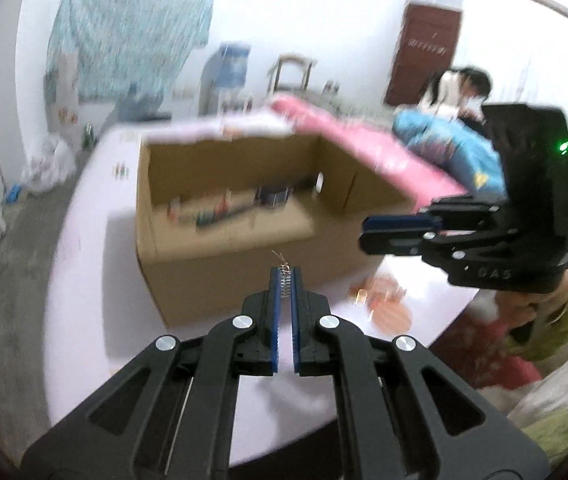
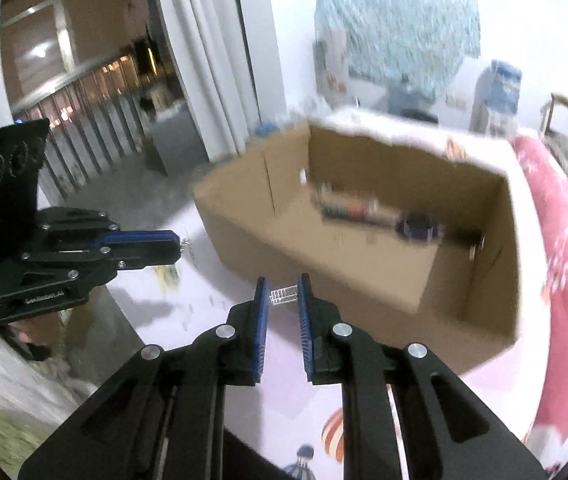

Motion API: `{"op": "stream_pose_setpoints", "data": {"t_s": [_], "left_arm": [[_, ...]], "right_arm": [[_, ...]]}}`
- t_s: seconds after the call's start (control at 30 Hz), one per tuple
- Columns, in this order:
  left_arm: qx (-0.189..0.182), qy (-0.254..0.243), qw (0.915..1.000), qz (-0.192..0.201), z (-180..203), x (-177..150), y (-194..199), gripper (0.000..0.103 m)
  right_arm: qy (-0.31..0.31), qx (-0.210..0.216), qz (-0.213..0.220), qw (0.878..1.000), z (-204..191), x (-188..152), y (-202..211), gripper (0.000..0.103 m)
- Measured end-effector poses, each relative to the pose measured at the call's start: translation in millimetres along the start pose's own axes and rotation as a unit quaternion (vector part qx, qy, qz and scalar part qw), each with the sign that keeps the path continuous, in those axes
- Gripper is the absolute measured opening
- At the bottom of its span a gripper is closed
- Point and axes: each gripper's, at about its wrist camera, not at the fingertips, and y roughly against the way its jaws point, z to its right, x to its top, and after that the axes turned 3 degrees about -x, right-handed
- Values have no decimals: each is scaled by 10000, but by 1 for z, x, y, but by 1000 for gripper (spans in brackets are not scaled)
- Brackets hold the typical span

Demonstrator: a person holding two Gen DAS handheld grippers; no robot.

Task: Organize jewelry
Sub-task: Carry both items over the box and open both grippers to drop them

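L gripper clamped on thin silver piece, wire tail poking out at 12 o'clock. R gripper pinching small white piece at tips only. Box ahead, 12 o'clock. Risk: shallow tip grip, fast carry → slip onto table short of box.

My left gripper and right gripper are black, with blue ribbed pads, round silver pivot screws and white lettering.
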Motion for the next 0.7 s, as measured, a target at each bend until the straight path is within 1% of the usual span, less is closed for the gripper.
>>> {"op": "stream_pose_setpoints", "data": {"t_s": [0.1, 0.17, 0.2, 0.3, 0.33, 0.43, 0.5, 0.53, 0.6, 0.7], "left_arm": [[-79, -103, 9993, 360, -3, 28, 7, 4], [-23, -127, 9991, 402, -7, 45, -4, 4], [64, -132, 9993, 348, -11, 53, -15, 4], [234, 16, 9997, -80, -28, 66, -51, 4], [381, 87, 9985, -372, -37, 70, -70, 4], [530, 284, 9944, -865, -60, 71, -100, 4], [567, 339, 9918, -1090, -71, 75, -118, 4], [596, 337, 9907, -1175, -74, 76, -123, 4], [517, 428, 9877, -1414, -81, 77, -137, 4], [504, 552, 9828, -1687, -92, 78, -149, 4]], "right_arm": [[16, 107, 373, 9992, 4, 25, 9, 15], [-32, 111, 489, 9987, 15, 41, 7, 15], [-92, 119, 460, 9988, 22, 48, 1, 15], [-356, 68, 47, 9993, 46, 67, -31, 15], [-458, 71, -150, 9988, 54, 71, -44, 15], [-815, 134, -952, 9920, 75, 77, -87, 15], [-873, -81, -1479, 9851, 83, 80, -114, 15], [-868, -101, -1617, 9830, 84, 79, -122, 15], [-967, -99, -1961, 9758, 90, 76, -141, 15], [-1054, -161, -2261, 9682, 95, 72, -155, 15]]}}
